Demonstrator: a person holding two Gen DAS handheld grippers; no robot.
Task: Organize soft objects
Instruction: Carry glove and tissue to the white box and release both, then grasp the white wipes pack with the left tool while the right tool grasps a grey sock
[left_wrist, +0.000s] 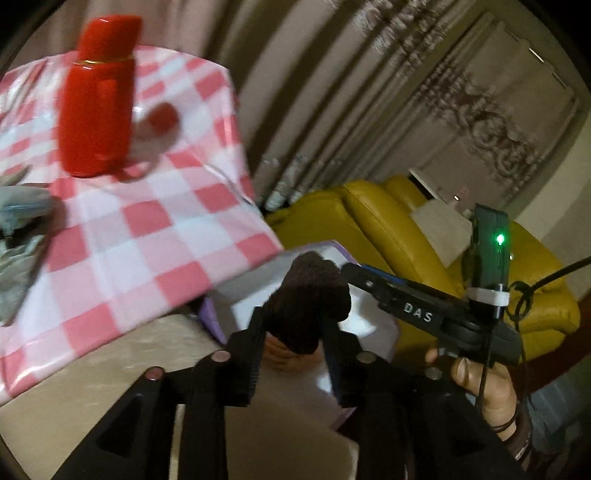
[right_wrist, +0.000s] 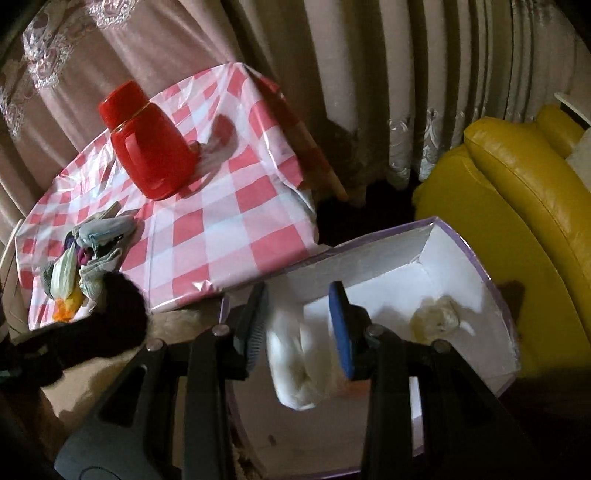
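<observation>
In the left wrist view, the left gripper (left_wrist: 295, 332) sits at the bottom centre of the frame with its fingers (left_wrist: 247, 354) closed on a rolled dark brown sock (left_wrist: 308, 302), which stands up between them above the white box (left_wrist: 369, 321) with the purple rim. To the right of it the right gripper (left_wrist: 399, 295) reaches in from the lower right, held by a bare hand (left_wrist: 484, 384).

In the right wrist view, the right gripper (right_wrist: 301, 332) is at the bottom centre, its blue-padded fingers (right_wrist: 341, 328) pinching a rolled white sock (right_wrist: 299, 362) over the near end of the box (right_wrist: 491, 295). The frame is blurred here, so the grip looks firm but its exact contact is hard to read. A pale crumpled bundle (right_wrist: 439, 317) lies on the box floor at centre right.

The table (right_wrist: 229, 221), covered in a pink and white check cloth, fills the upper left. A red flask (right_wrist: 147, 144) stands on it, and a heap of mixed socks (right_wrist: 88, 254) lies near its left edge. A yellow sofa (right_wrist: 517, 192) occupies the right side, with curtains (right_wrist: 369, 74) across the top.
</observation>
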